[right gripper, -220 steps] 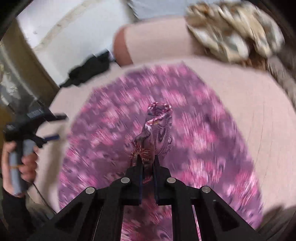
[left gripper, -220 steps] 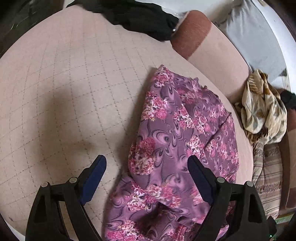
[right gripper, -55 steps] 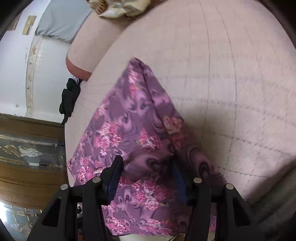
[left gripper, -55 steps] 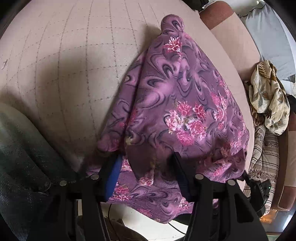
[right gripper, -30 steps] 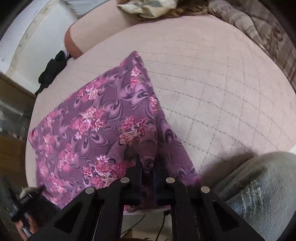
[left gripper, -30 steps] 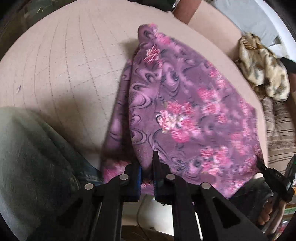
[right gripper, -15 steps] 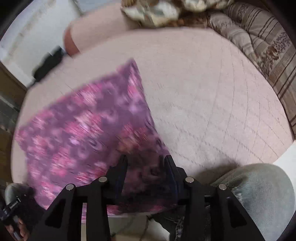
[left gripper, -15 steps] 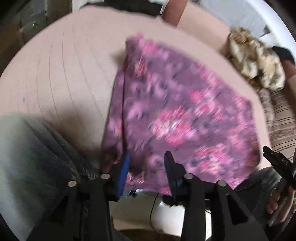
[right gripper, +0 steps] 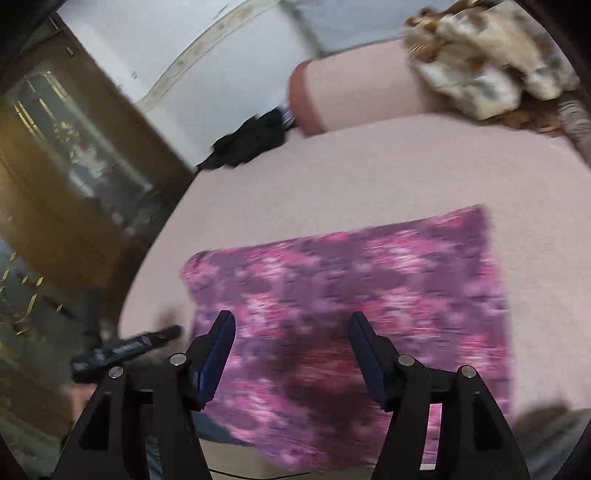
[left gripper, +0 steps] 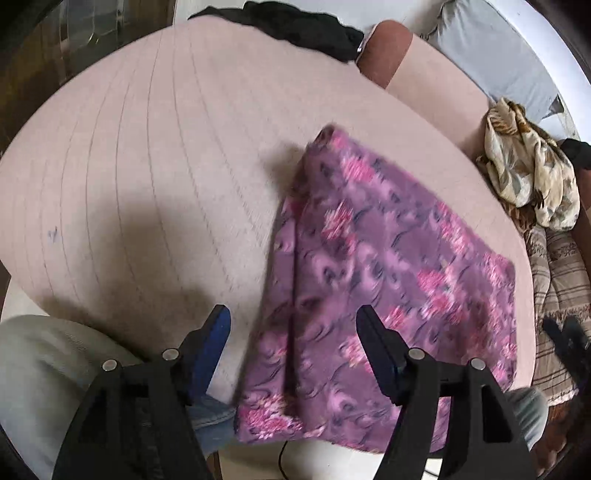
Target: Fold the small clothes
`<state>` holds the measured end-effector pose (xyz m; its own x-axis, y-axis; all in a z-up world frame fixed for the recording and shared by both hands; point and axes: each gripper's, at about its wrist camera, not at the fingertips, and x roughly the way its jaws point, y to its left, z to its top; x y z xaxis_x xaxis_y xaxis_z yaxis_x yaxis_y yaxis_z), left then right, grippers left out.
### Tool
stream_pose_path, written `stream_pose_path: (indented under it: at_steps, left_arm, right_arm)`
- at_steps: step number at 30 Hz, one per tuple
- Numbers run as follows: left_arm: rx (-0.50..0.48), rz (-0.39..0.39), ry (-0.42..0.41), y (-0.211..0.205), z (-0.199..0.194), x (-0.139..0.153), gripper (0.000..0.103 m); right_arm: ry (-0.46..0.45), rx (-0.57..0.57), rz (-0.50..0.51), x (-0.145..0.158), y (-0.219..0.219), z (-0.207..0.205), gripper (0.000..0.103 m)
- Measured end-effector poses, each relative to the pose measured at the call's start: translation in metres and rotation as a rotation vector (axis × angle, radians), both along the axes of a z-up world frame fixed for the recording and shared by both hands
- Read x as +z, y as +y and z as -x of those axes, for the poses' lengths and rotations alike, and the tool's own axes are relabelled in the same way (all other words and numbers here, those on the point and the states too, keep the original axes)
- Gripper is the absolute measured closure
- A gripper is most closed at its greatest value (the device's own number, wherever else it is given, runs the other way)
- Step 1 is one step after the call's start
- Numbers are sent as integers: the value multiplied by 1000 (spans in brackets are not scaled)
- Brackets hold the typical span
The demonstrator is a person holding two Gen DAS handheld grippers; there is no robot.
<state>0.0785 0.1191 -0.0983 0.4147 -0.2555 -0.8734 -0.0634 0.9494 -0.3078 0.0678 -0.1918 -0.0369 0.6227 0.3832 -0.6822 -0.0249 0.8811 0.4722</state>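
A purple garment with pink flowers [left gripper: 388, 266] lies folded flat on the pale pink quilted bed [left gripper: 155, 177], its near edge hanging over the bed's front. My left gripper [left gripper: 293, 317] hovers over the garment's near left corner, jaws opening, pads clear of the cloth. In the right wrist view the same garment [right gripper: 369, 280] is blurred by motion. My right gripper [right gripper: 291, 323] is above its near edge, jaws opening, nothing pressed between the pads. The left gripper's black tip [right gripper: 125, 347] shows at lower left there.
A black garment [left gripper: 295, 26] lies at the bed's far edge. A beige patterned cloth [left gripper: 532, 177] is heaped by the bolster [left gripper: 424, 88] at right. The person's grey-trousered knees [left gripper: 40, 384] are at the front. A wooden cabinet [right gripper: 74, 155] stands to the left.
Both grippers were shut on the garment's near edge a second ago; both have let go and spread their jaws. The right gripper has lifted and swung, so its view now looks across the bed.
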Motion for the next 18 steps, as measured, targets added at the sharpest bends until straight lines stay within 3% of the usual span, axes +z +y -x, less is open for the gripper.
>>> stream_pose_path:
  at_steps: [3, 5, 10, 11, 12, 13, 17, 18]
  left_arm:
    - [3, 3, 32, 2, 15, -18, 33]
    - [20, 47, 71, 6, 26, -31, 33]
    - [-53, 93, 89, -13, 37, -36, 34]
    - [-47, 117, 110, -14, 38, -43, 38]
    - [-38, 139, 126, -13, 39, -48, 53]
    - [-19, 147, 136, -8, 39, -51, 59]
    - [34, 311, 139, 13, 39, -52, 95]
    - [33, 344, 127, 16, 41, -49, 96]
  right_arm:
    - [33, 95, -36, -8, 36, -20, 35]
    - [49, 143, -65, -12, 56, -30, 35]
    - [97, 241, -73, -16, 109, -60, 35]
    - [106, 250, -67, -16, 115, -63, 35]
    - [119, 265, -57, -17, 126, -69, 35]
    - [131, 281, -49, -19, 133, -73, 35]
    - [195, 331, -2, -30, 163, -92, 35]
    - [219, 342, 6, -35, 170, -98, 35]
